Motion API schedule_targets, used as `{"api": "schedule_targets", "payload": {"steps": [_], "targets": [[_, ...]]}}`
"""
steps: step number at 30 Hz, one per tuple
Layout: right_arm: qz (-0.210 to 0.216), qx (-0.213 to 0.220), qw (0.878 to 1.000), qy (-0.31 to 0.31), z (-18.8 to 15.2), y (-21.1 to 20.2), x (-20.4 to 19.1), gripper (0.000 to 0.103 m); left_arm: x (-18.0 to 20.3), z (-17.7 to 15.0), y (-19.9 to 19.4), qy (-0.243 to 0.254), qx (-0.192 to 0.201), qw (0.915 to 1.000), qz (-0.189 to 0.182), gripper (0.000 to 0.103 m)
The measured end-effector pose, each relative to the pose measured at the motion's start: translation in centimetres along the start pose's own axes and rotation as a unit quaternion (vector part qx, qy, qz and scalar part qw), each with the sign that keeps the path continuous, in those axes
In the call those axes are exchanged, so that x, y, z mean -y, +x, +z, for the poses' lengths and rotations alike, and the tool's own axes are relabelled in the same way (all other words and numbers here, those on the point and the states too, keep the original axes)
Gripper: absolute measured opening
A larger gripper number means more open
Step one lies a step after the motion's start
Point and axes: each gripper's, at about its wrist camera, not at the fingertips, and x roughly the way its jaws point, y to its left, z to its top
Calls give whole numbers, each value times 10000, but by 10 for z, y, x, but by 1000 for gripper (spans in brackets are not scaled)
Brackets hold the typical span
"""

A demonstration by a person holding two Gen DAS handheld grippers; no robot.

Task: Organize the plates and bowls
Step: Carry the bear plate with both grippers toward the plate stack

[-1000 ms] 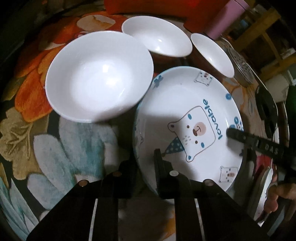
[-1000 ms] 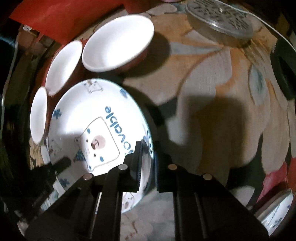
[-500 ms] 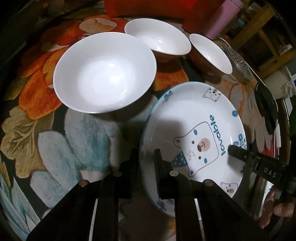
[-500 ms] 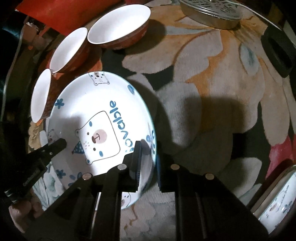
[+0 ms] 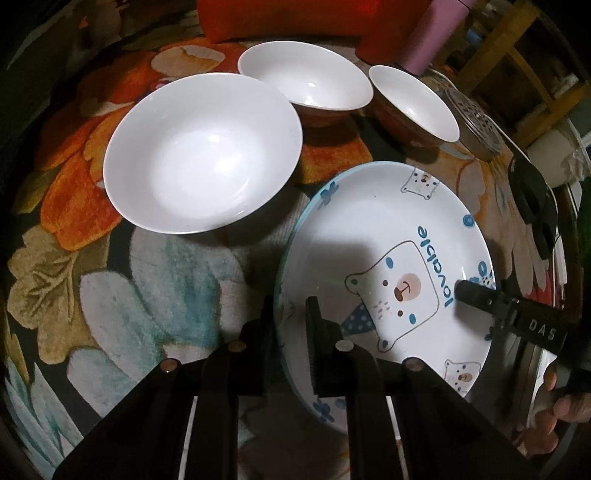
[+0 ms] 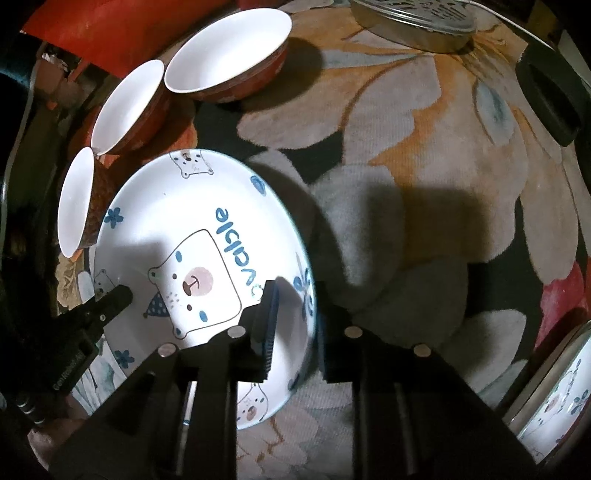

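A white plate with a blue bear and the word "lovable" is held by both grippers above the flowered cloth. My left gripper is shut on its near-left rim. My right gripper is shut on the opposite rim of the plate; its finger shows in the left wrist view. Three bowls stand beyond: a large white one and two with red outsides.
A metal perforated lid lies at the far edge. A black object sits at the right. Another bear plate lies at the lower right in the right wrist view. A pink cylinder stands behind the bowls.
The plate, held by both grippers, has moved back away from the bowls and to the right. A gap has opened between it and the large white bowl.
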Motion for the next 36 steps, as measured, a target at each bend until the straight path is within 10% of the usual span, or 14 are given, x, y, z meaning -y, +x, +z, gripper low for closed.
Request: {"api": "schedule_targets", "payload": {"steps": [36], "targets": [[284, -323, 9988, 225, -49, -28, 86, 9, 55, -41, -1, 854, -383, 9944, -489, 13]]}}
